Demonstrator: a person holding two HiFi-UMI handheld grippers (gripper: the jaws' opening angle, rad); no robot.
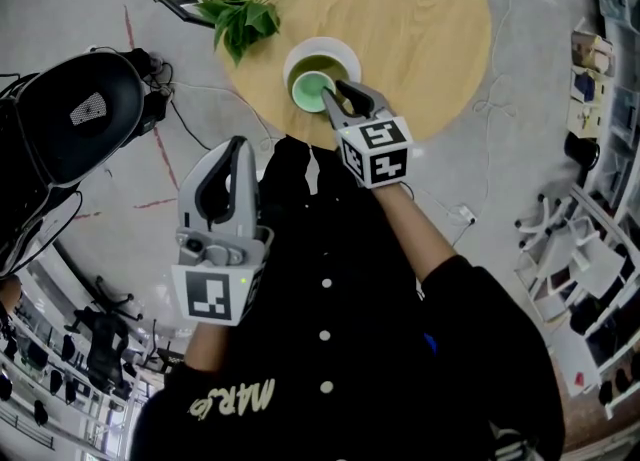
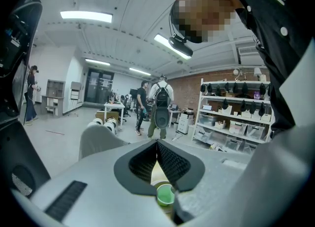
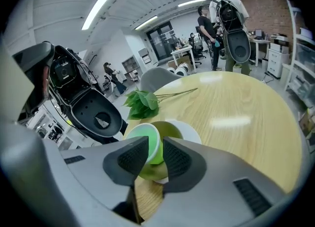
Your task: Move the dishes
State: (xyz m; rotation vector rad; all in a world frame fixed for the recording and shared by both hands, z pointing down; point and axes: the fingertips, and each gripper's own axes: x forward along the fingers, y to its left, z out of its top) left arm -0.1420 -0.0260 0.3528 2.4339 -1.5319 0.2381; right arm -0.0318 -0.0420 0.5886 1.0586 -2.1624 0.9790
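Looking down on a big round wooden table (image 1: 420,29), biggest thing here by far. Off to the left on the floor is a black bag (image 1: 70,119), flopped open in the right gripper view.

Left gripper (image 1: 238,141) hangs off the table, over the floor near the person's black shirt (image 1: 340,329). Its pads are clenched tip to tip w/ nothing between them, and you can see the cup through the gap below the tips.

Right gripper (image 1: 338,91) is tilted down at the dishes. Jaws are partway apart and straddle the right wall of the green cup (image 1: 312,87). Can't see the pads actually squeezing it, so I'd call it not gripping atm.

Leafy sprig (image 1: 245,17) lies on the table's left edge, stem pointing twd the middle, just beside the bowl.

White bowl (image 1: 340,52) w/ a green inside sits near the table edge closest to the person. The cup sits inside it, leaning a bit.
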